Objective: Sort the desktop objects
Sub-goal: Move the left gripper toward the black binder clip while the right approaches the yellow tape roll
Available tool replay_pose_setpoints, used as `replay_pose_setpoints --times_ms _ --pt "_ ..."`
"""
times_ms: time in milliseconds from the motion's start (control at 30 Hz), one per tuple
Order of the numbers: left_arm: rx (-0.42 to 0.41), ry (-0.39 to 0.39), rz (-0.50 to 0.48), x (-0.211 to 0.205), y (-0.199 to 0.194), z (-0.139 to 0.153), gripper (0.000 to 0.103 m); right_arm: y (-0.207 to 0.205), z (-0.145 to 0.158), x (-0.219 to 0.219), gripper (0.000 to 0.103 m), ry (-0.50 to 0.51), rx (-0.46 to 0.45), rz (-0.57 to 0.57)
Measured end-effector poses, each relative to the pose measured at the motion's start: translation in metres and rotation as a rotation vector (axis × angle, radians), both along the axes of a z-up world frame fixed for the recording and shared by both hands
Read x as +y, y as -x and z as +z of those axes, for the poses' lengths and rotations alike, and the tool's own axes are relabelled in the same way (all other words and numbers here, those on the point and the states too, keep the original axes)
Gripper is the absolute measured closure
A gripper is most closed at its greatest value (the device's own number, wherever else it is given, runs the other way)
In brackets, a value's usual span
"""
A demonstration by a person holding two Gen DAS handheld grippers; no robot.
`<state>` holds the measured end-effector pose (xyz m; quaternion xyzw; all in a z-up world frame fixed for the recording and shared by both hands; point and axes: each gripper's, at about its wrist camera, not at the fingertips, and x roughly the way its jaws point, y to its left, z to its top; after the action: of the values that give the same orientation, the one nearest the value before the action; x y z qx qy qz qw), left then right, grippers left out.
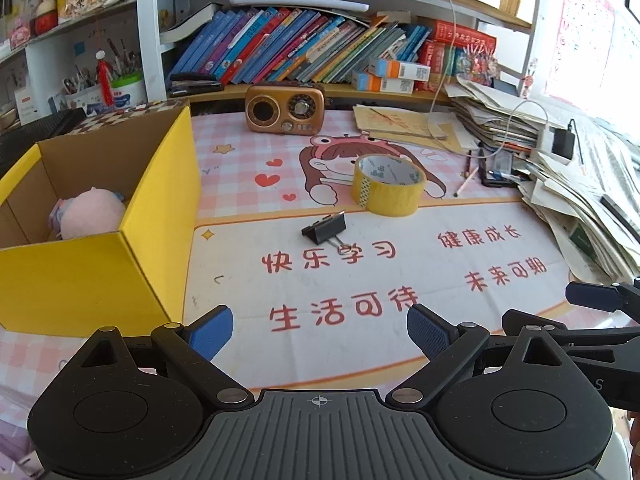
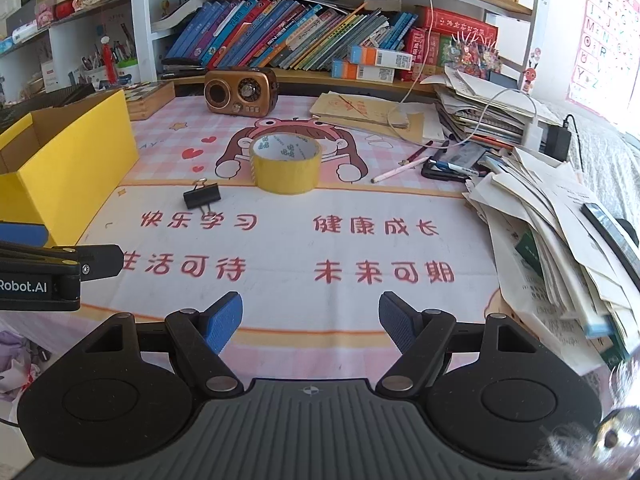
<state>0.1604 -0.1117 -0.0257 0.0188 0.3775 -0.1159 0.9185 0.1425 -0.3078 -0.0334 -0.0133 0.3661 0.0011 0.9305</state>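
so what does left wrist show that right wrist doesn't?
Left wrist only: the inside of the yellow box, with a pink plush toy in it.
Right wrist only: the alphabet poster on the wall.
Both: tape roll, binder clip, radio, paper pile, and each camera's own hand-held gripper, open and empty.

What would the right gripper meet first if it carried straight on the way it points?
Probably the bare desk mat: the right gripper is open, angled down at printed mat. The tape roll lies farther along that line; depth is uncertain.
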Motion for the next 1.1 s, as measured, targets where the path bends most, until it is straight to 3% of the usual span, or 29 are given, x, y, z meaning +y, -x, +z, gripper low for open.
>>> replay_pose_setpoints --times_ms 533,900,1100 --pt "0.029 -0.012 0.084 -0.021 -0.042 -0.007 0.007 -0.06 -0.008 -0.028 0.029 -0.036 0.004 0.076" --pt "0.035 -0.055 0.133 -0.045 -0.089 -0.027 0.01 -0.126 -0.008 -0.034 0.029 -0.02 -0.04 0.138" --pt "0.058 -0.058 0.163 -0.055 -0.113 -0.045 0.026 -0.154 -0.006 -0.035 0.029 -0.017 -0.049 0.152"
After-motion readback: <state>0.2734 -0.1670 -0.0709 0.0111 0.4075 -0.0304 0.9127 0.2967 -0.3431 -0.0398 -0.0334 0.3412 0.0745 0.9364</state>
